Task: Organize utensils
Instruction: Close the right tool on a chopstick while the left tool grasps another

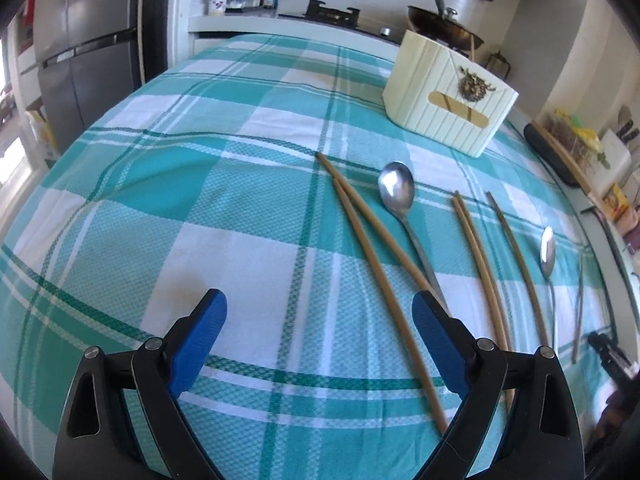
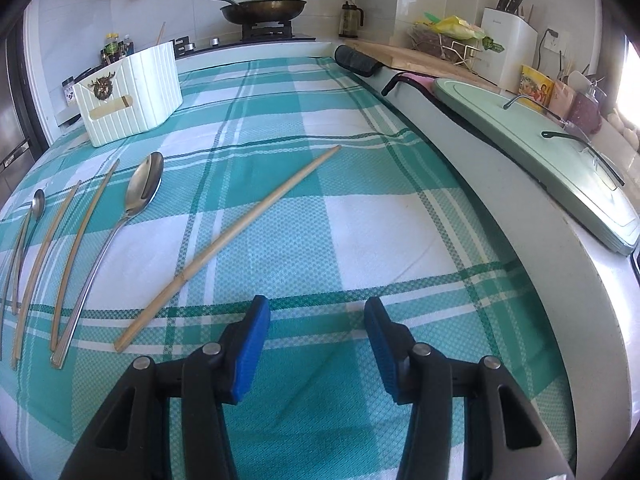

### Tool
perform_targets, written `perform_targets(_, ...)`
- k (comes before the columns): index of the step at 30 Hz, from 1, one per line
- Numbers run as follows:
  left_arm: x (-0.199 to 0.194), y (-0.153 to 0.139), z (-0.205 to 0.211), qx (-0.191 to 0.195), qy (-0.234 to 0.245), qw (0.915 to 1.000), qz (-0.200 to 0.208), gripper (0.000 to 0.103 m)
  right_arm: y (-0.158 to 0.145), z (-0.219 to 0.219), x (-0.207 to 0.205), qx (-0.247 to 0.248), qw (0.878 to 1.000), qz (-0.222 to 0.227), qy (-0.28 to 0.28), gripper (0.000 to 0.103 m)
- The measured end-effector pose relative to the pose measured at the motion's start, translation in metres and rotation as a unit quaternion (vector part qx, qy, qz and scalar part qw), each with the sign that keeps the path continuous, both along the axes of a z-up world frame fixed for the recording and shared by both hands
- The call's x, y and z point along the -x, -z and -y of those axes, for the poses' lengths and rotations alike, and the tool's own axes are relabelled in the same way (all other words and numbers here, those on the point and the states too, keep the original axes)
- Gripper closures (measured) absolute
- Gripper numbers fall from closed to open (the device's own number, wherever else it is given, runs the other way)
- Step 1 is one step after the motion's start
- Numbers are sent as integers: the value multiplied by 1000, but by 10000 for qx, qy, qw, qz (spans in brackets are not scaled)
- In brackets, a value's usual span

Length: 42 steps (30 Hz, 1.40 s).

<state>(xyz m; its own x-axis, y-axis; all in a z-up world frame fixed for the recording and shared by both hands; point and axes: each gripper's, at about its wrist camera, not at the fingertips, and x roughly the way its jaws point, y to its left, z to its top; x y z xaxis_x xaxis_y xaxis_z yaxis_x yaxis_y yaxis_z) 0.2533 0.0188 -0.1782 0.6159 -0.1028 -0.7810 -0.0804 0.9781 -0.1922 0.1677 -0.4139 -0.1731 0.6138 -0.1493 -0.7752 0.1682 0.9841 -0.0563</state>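
Note:
Utensils lie on a teal checked tablecloth (image 1: 200, 220). In the left wrist view a pair of wooden chopsticks (image 1: 372, 252) lies ahead, next to a metal spoon (image 1: 398, 192), then more chopsticks (image 1: 476, 256) and a second spoon (image 1: 547, 254) further right. A cream utensil holder (image 1: 448, 92) stands at the back. My left gripper (image 1: 320, 316) is open above the cloth, with the nearest chopsticks running between its fingers. In the right wrist view one chopstick (image 2: 240, 236) lies diagonally ahead-left, a spoon (image 2: 140, 196) and more chopsticks (image 2: 76, 236) to its left, the holder (image 2: 128, 92) far left. My right gripper (image 2: 316, 322) is open and empty.
A stove with a lidded pan (image 2: 262, 8) stands behind the table. A pale green lid or board (image 2: 540, 148) lies along the right counter, with a knife block (image 2: 508, 40) and packets behind it. A grey fridge (image 1: 80, 60) stands at the far left.

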Motion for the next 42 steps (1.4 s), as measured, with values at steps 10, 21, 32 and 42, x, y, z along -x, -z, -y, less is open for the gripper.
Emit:
perform_targets(10, -6, 12, 38, -926, 346, 9949, -203, 9, -9, 6, 3, -615, 9980, 125, 77, 53)
perform_targets(21, -3, 13, 26, -991, 273, 9944, -252, 7, -4, -43, -60, -480, 9972, -344, -457, 53)
perform_targets(32, 4, 7, 29, -1111, 441, 9928, -28, 91, -6, -22, -28, -100, 9980, -376, -490, 92)
perform_targets(42, 2, 8, 0, -1037, 206, 9943, -122, 97, -6, 14, -3, 246, 9986, -420, -197, 93)
